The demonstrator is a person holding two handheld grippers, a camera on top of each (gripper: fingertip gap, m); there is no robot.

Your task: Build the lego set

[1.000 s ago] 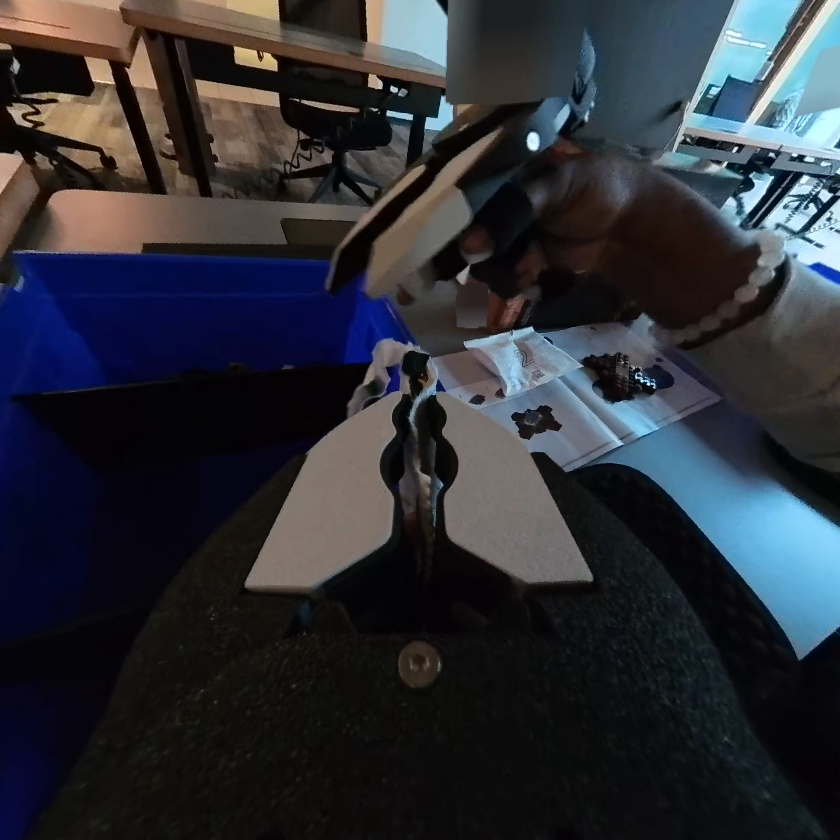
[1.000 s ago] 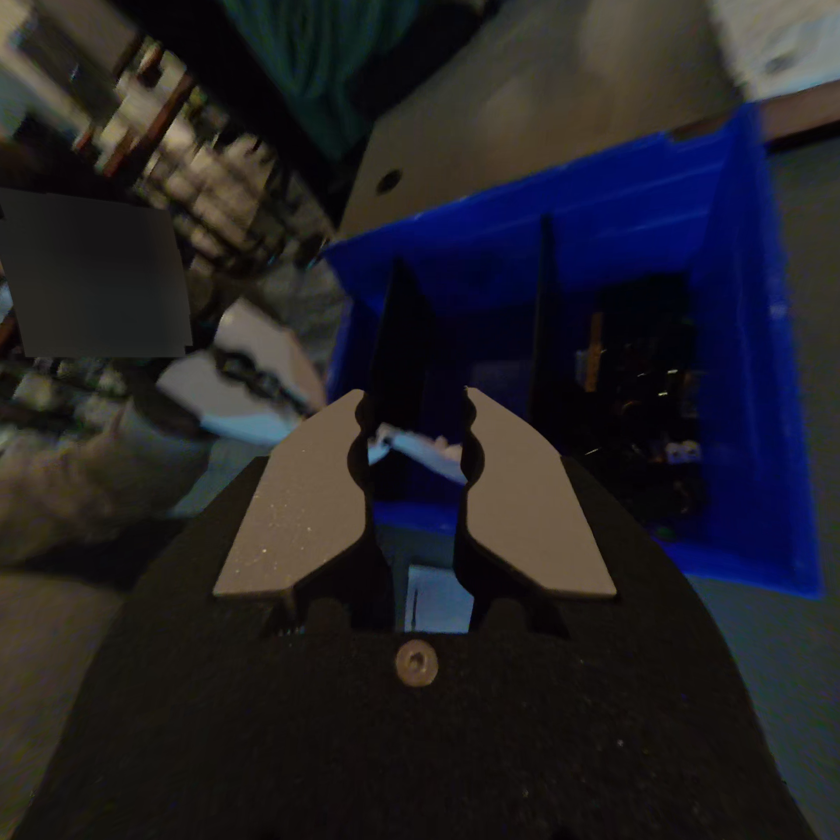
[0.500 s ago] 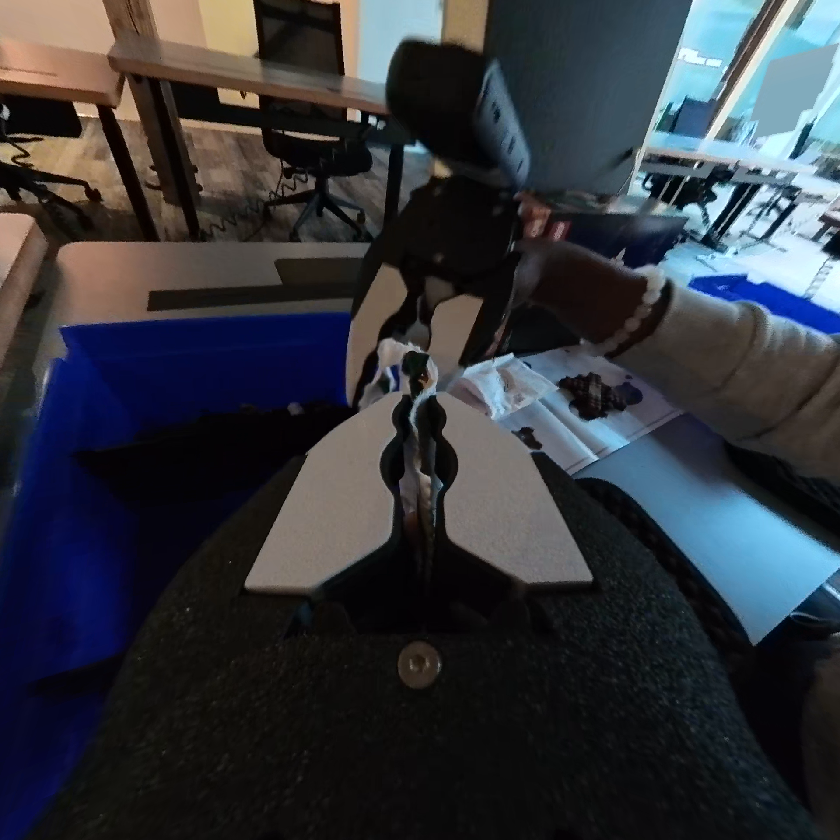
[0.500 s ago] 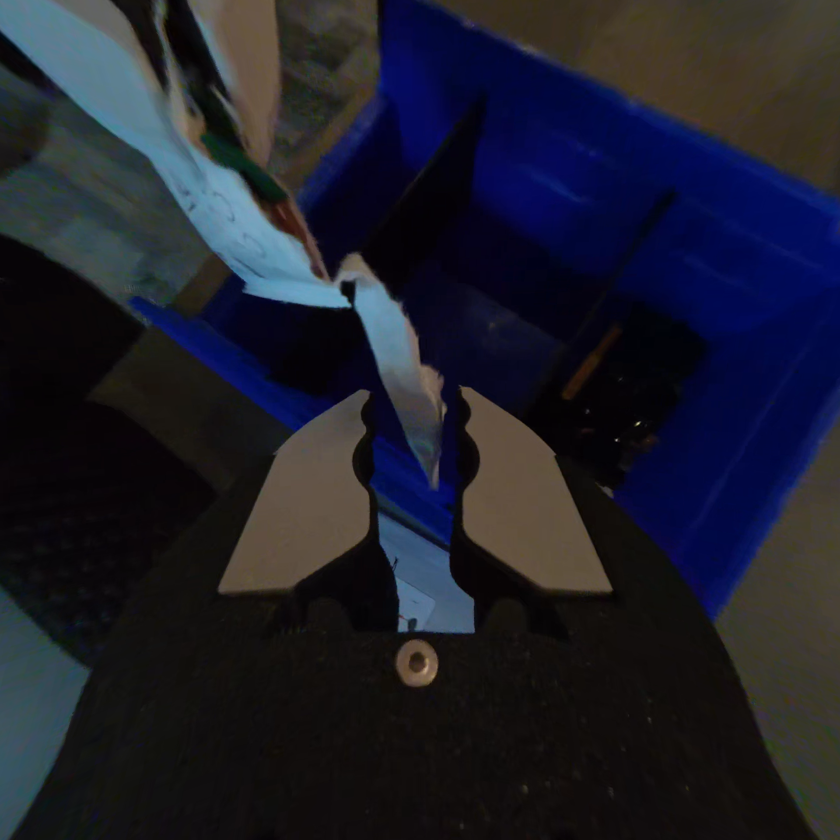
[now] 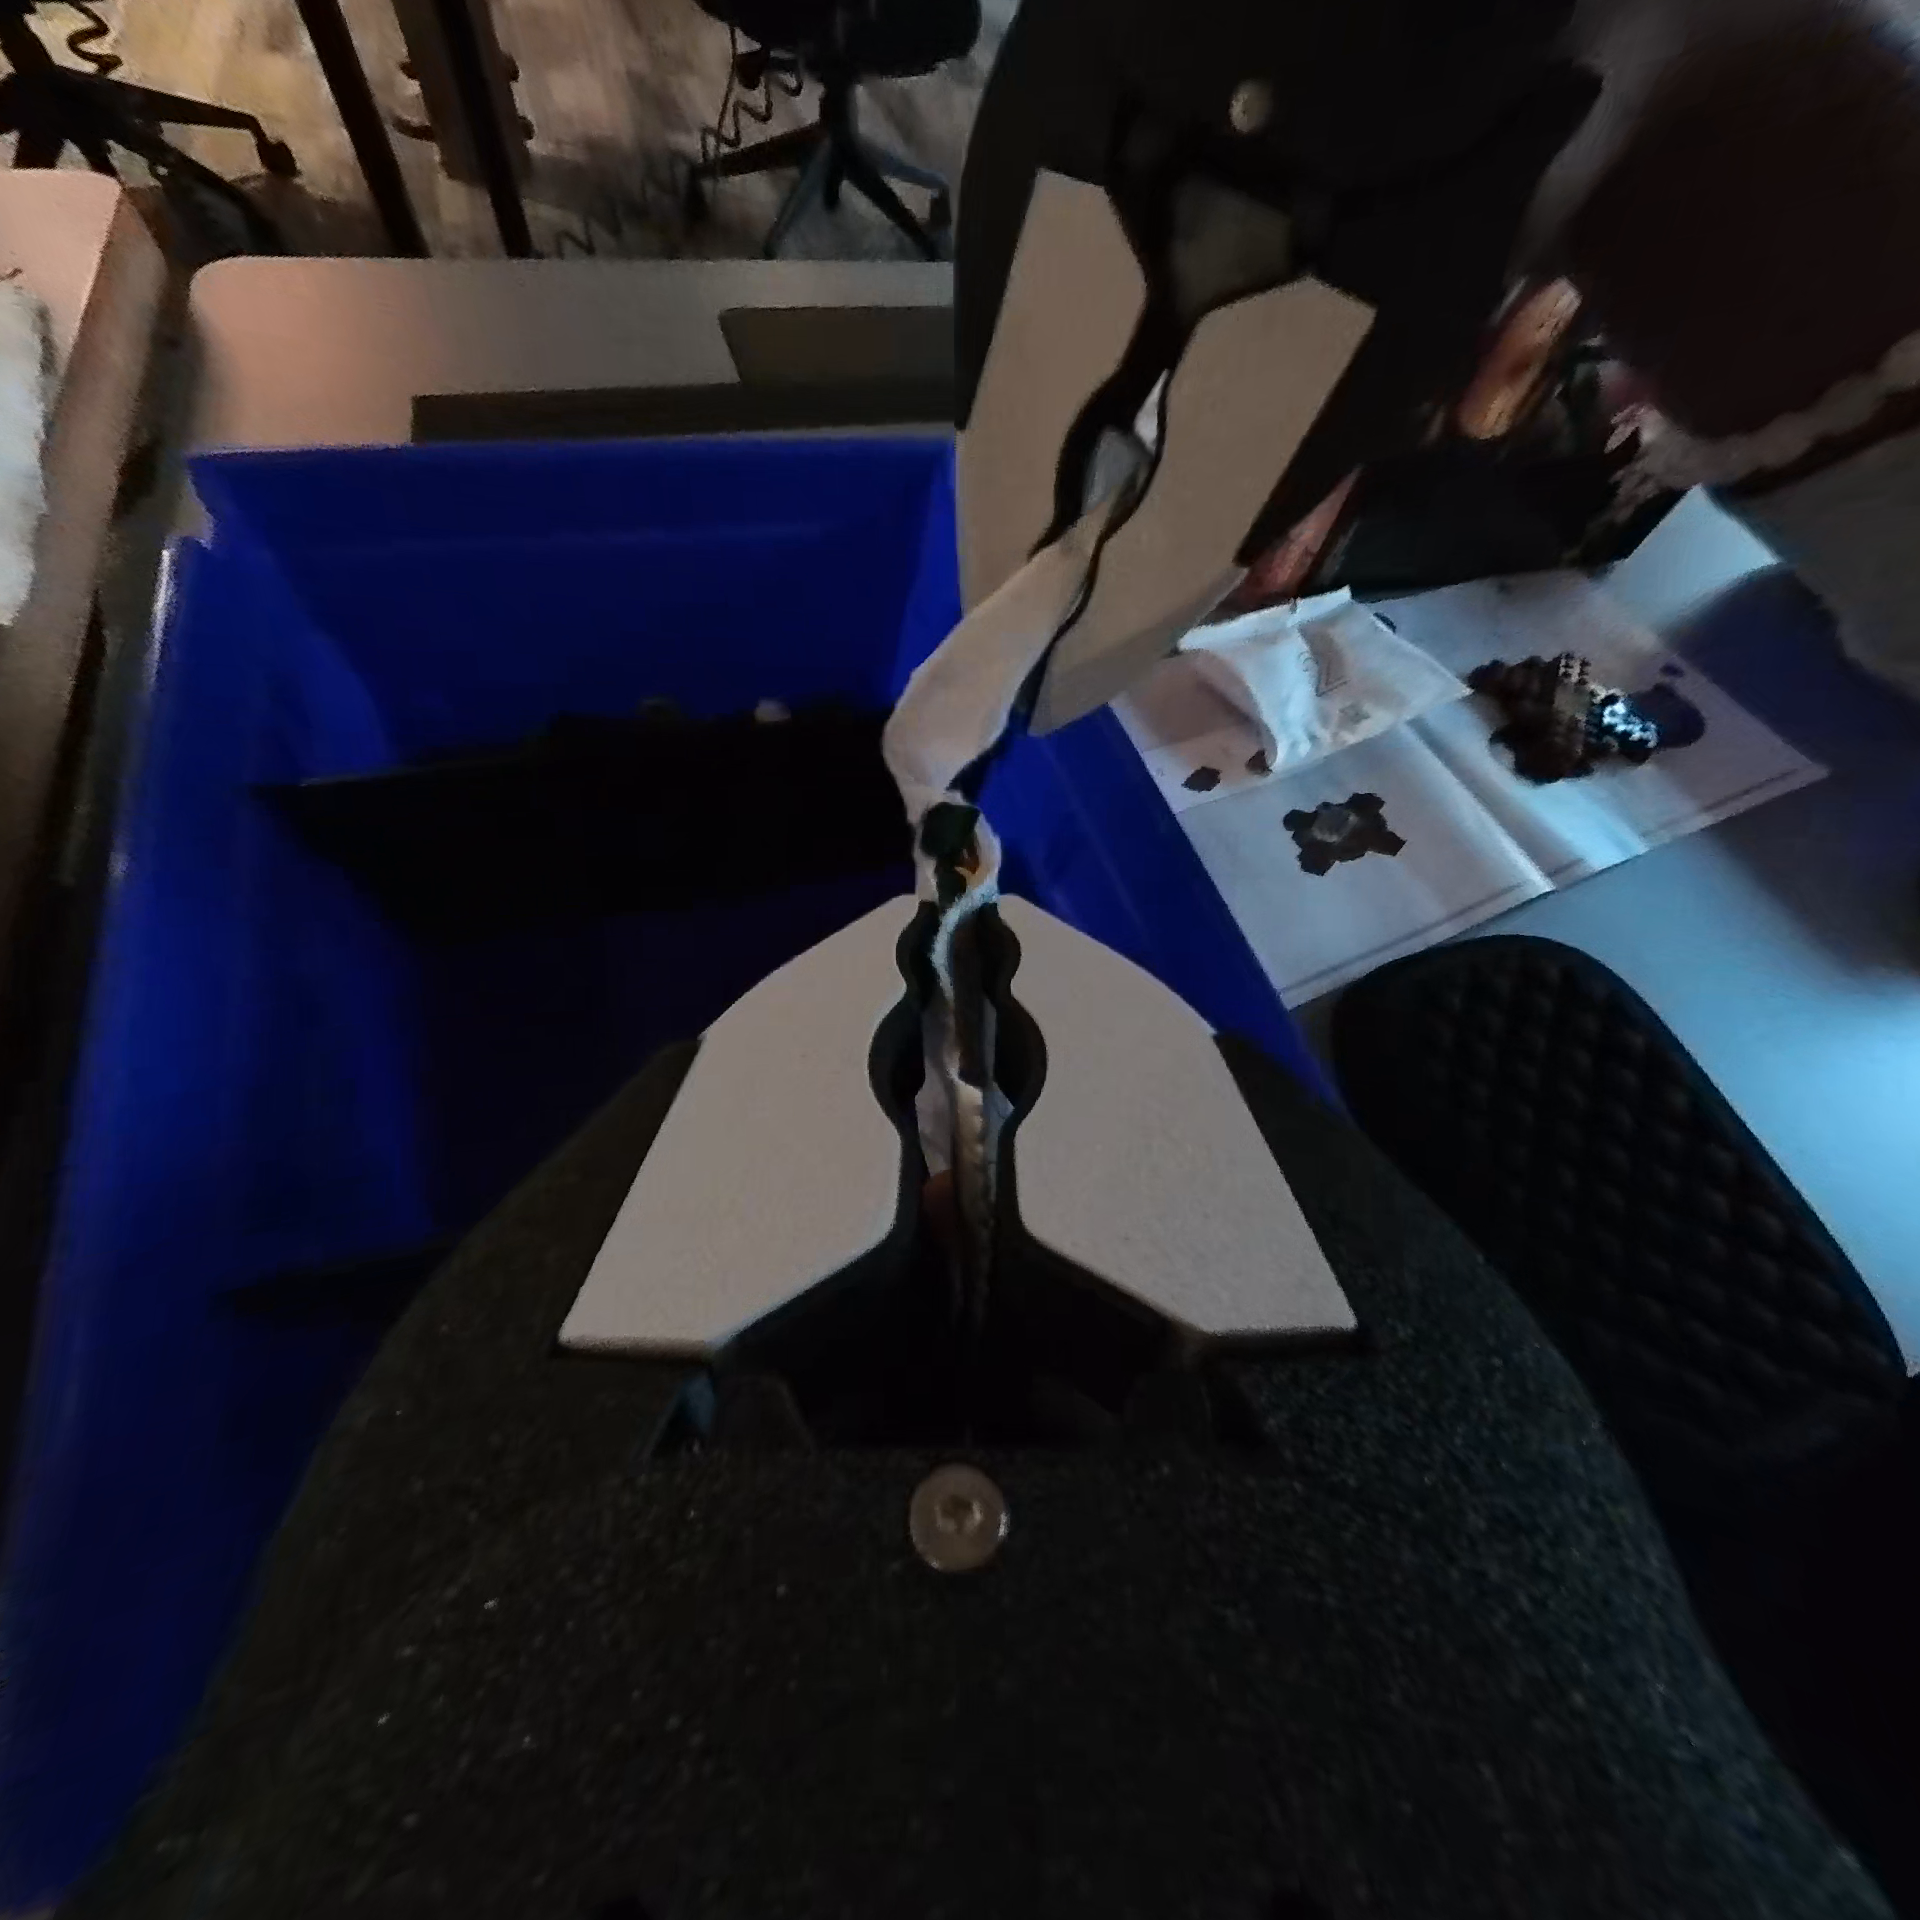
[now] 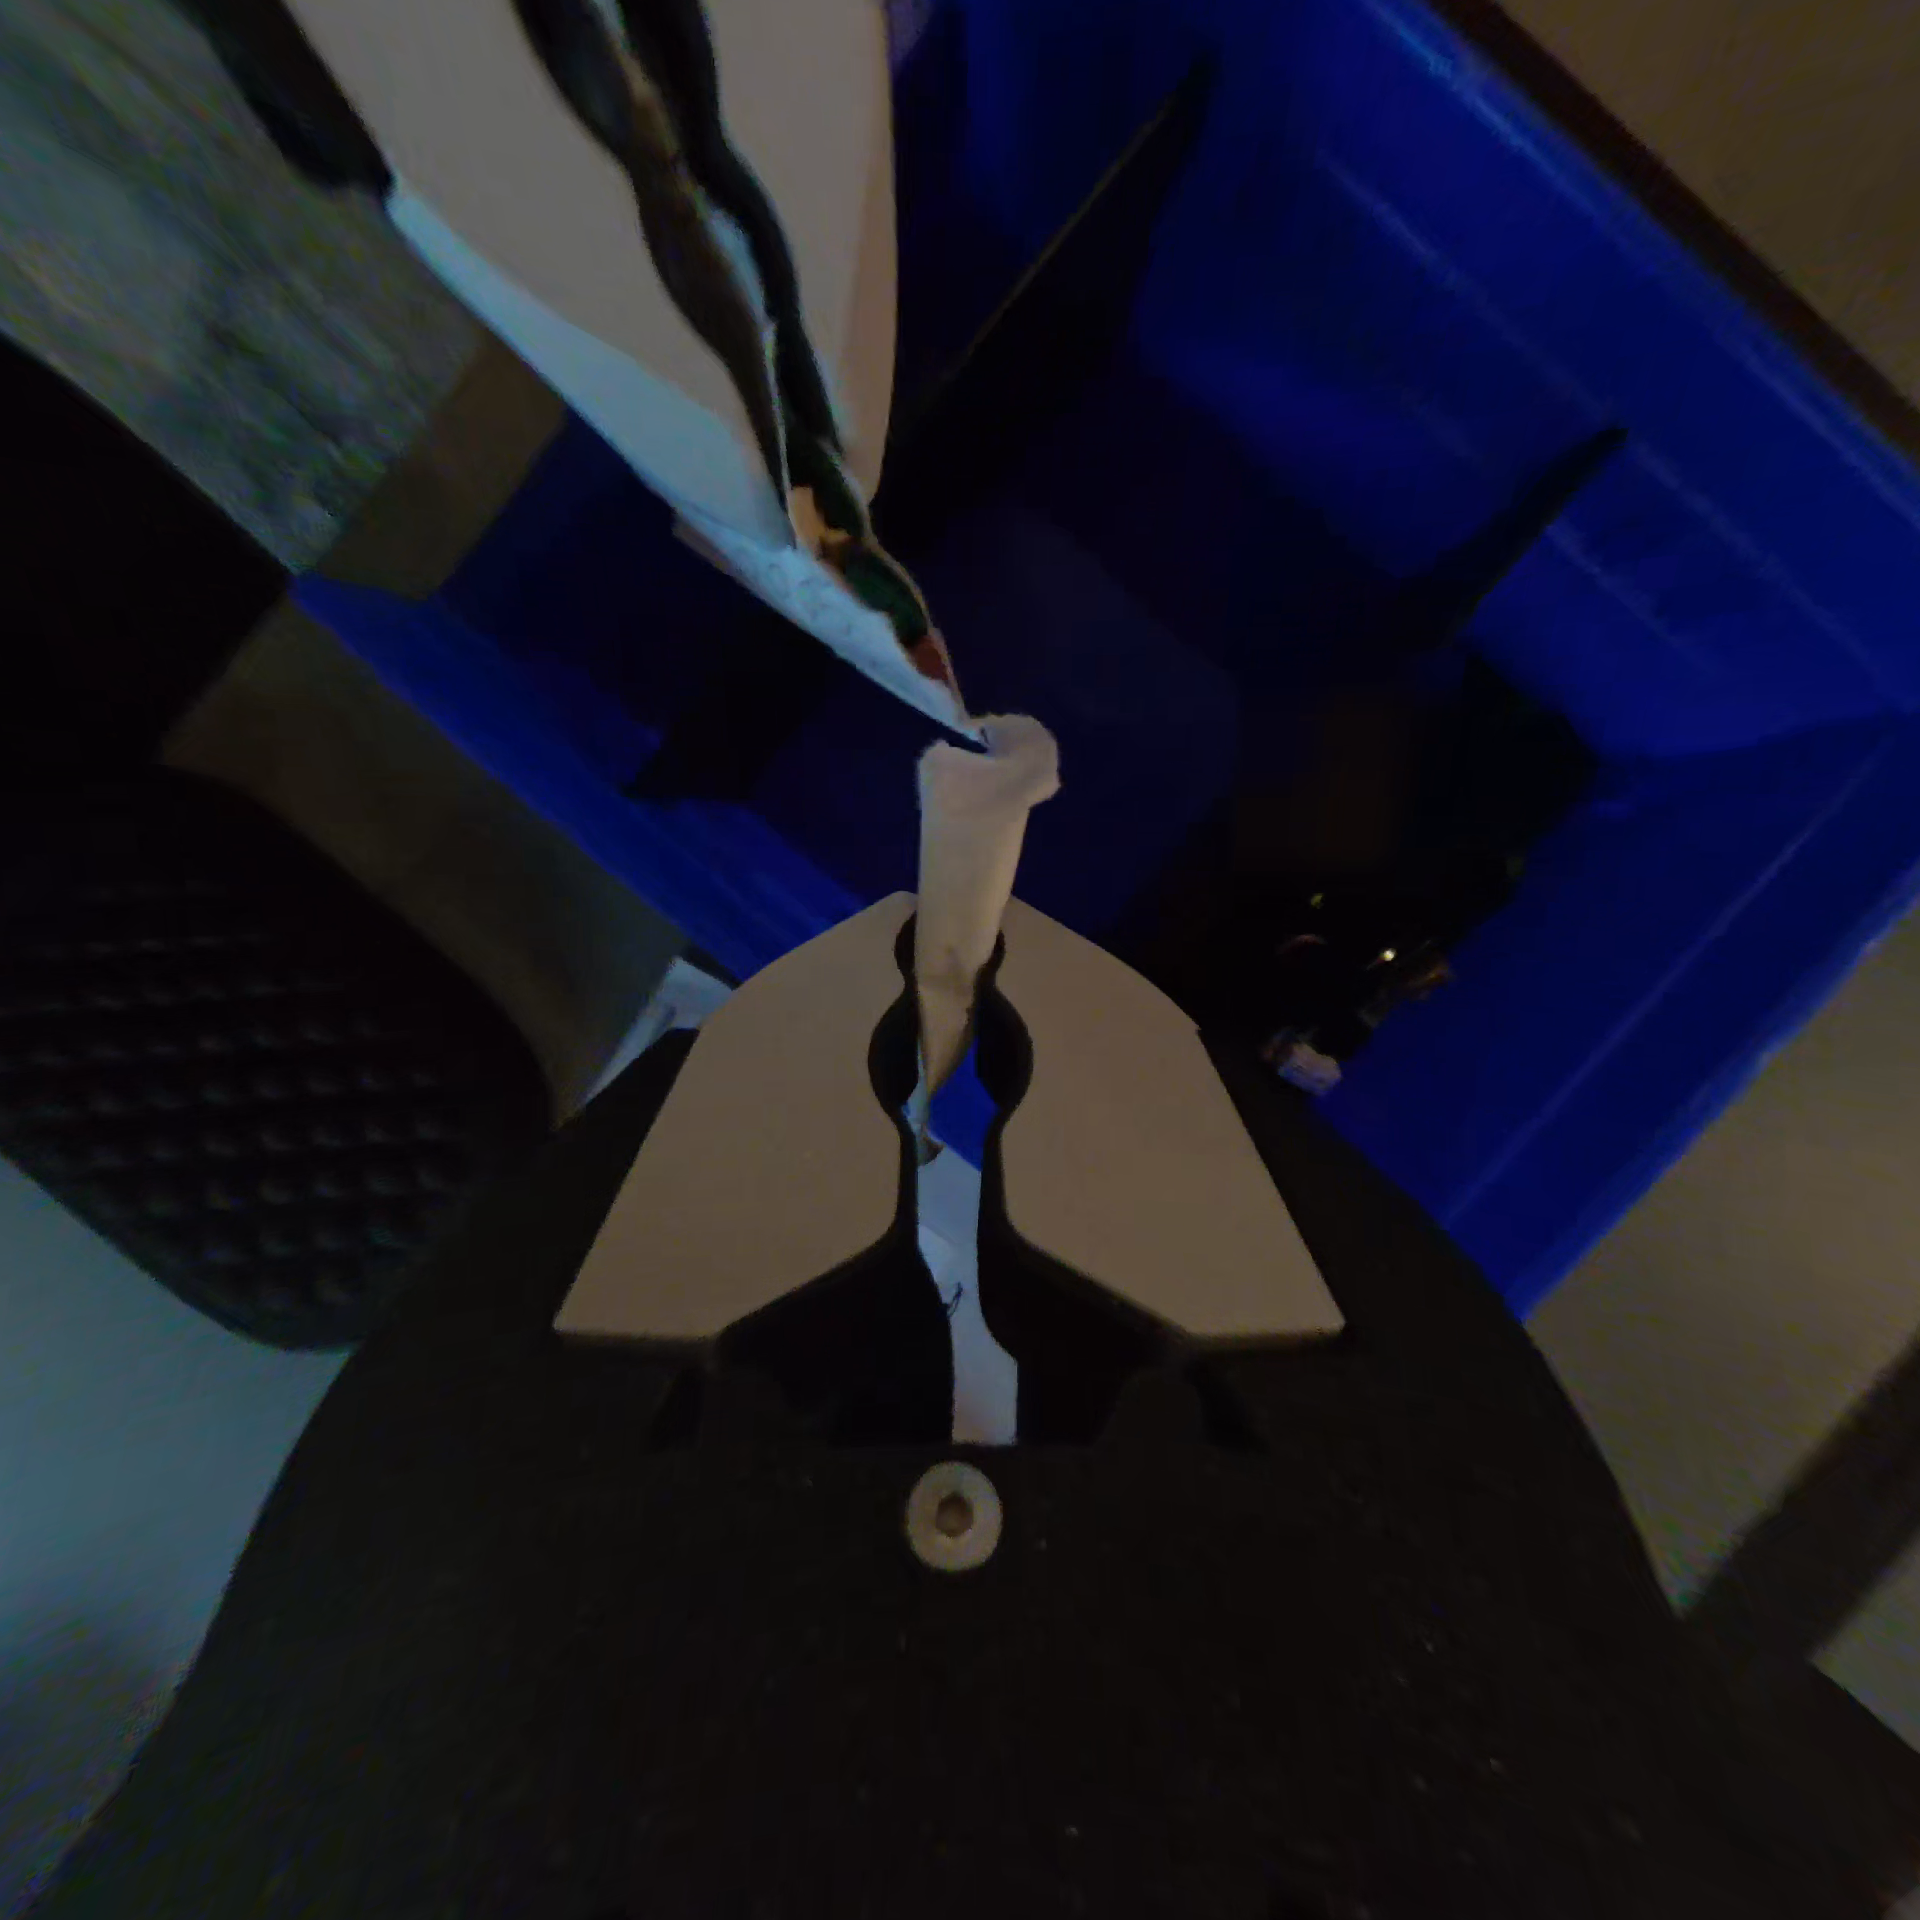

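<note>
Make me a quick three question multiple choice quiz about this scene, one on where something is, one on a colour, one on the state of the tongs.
1. Where does the open white instruction booklet lie?
A. inside the bin
B. on the pale table right of the bin
C. on the floor

2. What colour is the large plastic divided bin?
A. blue
B. red
C. green

3. How do the left tongs and the right tongs stand?
A. both wide open
B. only the left shut
C. both shut on the same white paper packet

Answers: 1 B, the booklet lies flat on the table beside the bin wall. 2 A, its walls are blue. 3 C, the packet stretches between both pinched tips.
</note>
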